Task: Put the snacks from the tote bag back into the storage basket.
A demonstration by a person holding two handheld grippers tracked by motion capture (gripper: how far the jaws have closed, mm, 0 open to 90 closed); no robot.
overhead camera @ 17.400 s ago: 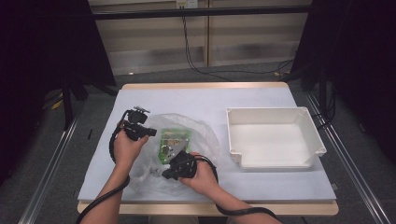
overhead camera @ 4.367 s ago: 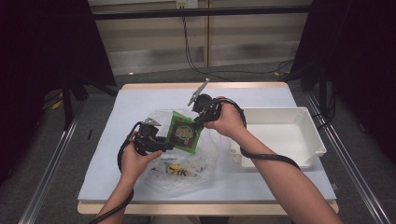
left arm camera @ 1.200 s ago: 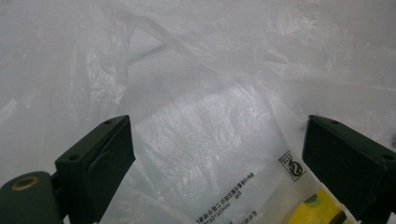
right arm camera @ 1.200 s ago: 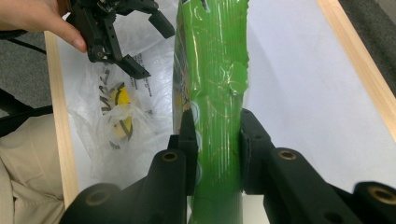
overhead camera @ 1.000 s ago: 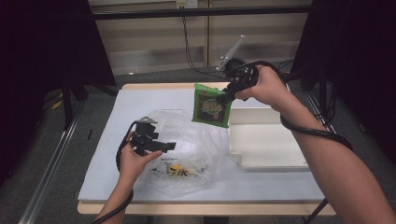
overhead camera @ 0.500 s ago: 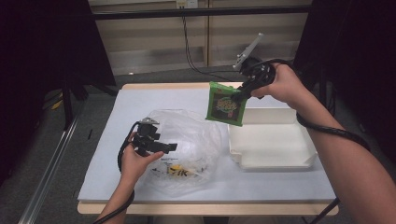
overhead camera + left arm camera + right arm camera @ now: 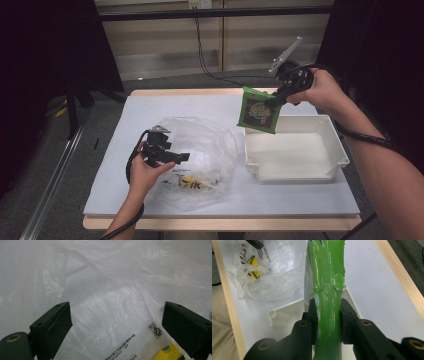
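Right gripper (image 7: 274,100): jaws clamped on the upper edge of a green snack packet (image 7: 258,112), which hangs in the air over the far left corner of the white tray (image 7: 334,137). In the right gripper view the packet (image 7: 327,297) is seen edge-on, so its print cannot be read there, and its lower end runs out of frame.

Left gripper (image 7: 170,156): jaws wide apart, nothing between the pads, resting against the clear plastic bag (image 7: 197,150) on the table's left half. Bag contents hard to make out through the crumpled film (a yellow-and-black wrapper (image 7: 192,184), some small black print); in the left gripper view the yellow wrapper (image 7: 172,353) is cut off at the bottom edge.

Surface: white tabletop (image 7: 150,107) with a pale wood edge. Around it: dark floor, black curtains on both sides, a pale panelled wall behind with a cable (image 7: 202,50) hanging down.
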